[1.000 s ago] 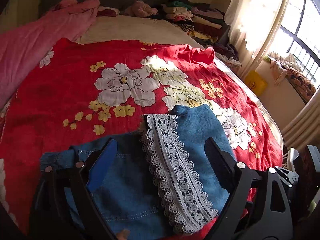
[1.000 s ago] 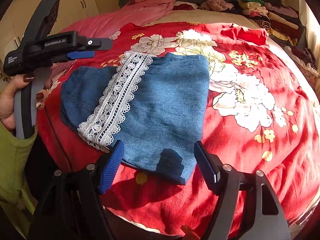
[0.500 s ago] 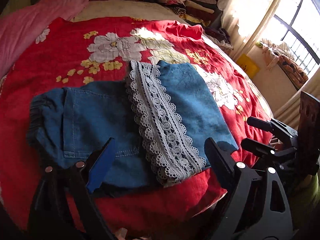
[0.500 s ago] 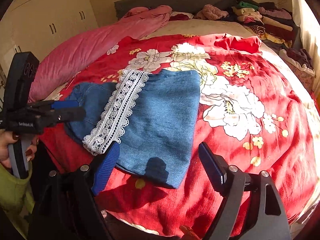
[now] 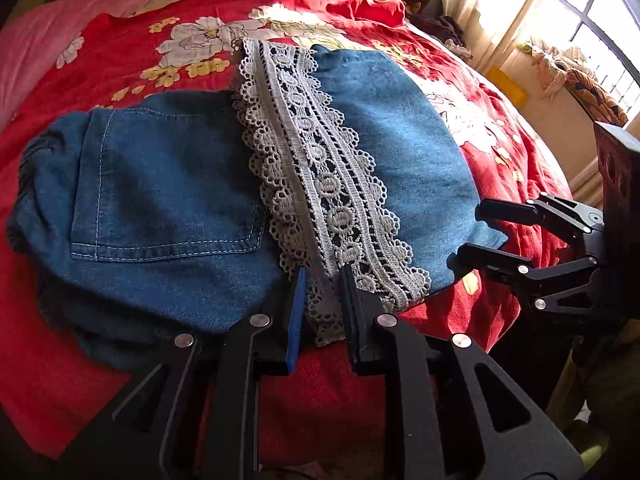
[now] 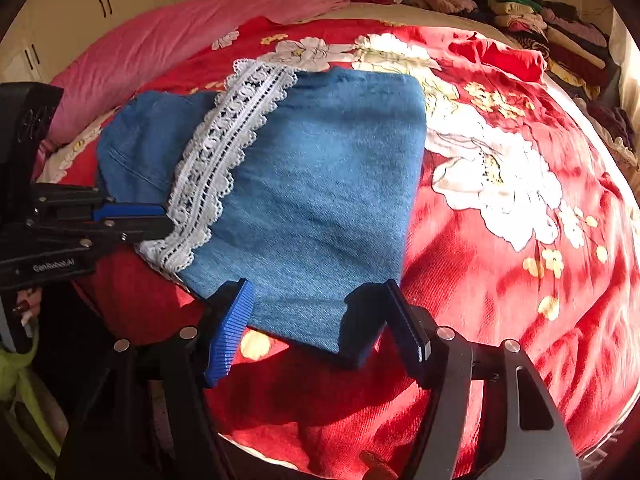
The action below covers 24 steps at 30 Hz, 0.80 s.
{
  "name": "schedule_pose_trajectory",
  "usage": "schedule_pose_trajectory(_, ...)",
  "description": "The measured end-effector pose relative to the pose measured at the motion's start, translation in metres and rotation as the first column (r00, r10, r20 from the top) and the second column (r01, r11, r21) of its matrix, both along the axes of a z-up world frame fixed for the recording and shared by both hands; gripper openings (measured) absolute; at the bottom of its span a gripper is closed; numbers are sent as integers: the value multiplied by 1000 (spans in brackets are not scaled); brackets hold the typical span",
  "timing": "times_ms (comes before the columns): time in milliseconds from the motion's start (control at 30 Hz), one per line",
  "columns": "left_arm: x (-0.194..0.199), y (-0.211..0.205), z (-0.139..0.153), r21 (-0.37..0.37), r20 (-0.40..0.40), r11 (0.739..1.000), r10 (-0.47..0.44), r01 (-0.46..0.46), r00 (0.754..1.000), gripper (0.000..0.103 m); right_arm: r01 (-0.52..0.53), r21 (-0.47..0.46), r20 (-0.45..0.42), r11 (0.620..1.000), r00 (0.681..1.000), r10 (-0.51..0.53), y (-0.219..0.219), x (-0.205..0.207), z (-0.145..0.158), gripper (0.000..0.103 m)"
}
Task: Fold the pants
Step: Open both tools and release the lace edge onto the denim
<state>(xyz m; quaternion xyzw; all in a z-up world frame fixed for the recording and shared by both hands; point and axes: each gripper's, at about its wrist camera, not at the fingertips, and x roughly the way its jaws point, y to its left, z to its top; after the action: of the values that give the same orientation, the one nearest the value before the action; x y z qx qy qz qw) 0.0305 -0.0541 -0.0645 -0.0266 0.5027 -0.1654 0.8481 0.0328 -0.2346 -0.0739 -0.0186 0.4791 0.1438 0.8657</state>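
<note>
Blue denim pants with a white lace hem lie folded on the red floral bedspread. My left gripper is shut on the near end of the lace hem. In the right wrist view the pants fill the middle and the left gripper shows at the left, clamped at the lace. My right gripper is open, its jaws astride the near denim corner. It also shows in the left wrist view, at the pants' right corner.
A pink blanket lies along the left of the bed. Piles of folded clothes sit at the far right. White cupboards stand at the left. A window with a curtain is at the right. The bed's near edge is just below both grippers.
Both grippers moved forward and down to the pants' near edge. The left jaws closed on the lace hem. The right jaws narrowed somewhat and now straddle the denim corner.
</note>
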Motion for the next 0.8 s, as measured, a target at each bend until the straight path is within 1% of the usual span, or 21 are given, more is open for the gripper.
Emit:
schedule_pose_trajectory(100,-1,0,2,-4,3,1000,-2,2,1000,12,22,34,-18,999,1000,-22,-7,0,0,65)
schedule_pose_trajectory(233,-4,-2,9,-14,12,1000,-2,2,1000,13,39,54,0,998,999,-40,-11,-4,9,66)
schedule_pose_trajectory(367,-6,-2,12,-16,19,1000,-3,3,1000,22,55,84,10,995,998,-56,-15,-8,17,66)
schedule_pose_trajectory(433,-7,-4,14,-17,23,1000,-6,6,1000,24,58,86,18,995,998,-60,-15,-9,21,66)
schedule_pose_trajectory(467,-8,-4,15,-16,25,1000,-7,7,1000,24,59,90,23,994,998,-61,-16,-10,23,68)
schedule_pose_trajectory(500,-8,-5,15,-16,27,1000,-8,9,1000,25,63,92,27,994,997,-65,-16,-10,25,73)
schedule_pose_trajectory(533,-9,-5,16,-17,29,1000,-9,9,1000,25,67,93,34,993,997,-70,-16,-11,27,82)
schedule_pose_trajectory(600,-10,-5,18,-18,33,1000,-9,9,999,27,70,101,41,992,996,-74,-17,-11,30,83)
schedule_pose_trajectory(667,-11,-4,20,-19,36,1000,-5,6,999,32,74,101,46,992,996,-79,-17,-12,33,85)
schedule_pose_trajectory(733,-12,-2,21,-22,40,1000,0,1,999,34,74,102,52,992,995,-80,-17,-12,35,87)
schedule_pose_trajectory(800,-13,-1,24,-24,44,1000,3,-2,999,39,78,98,55,992,995,-83,-17,-12,37,87)
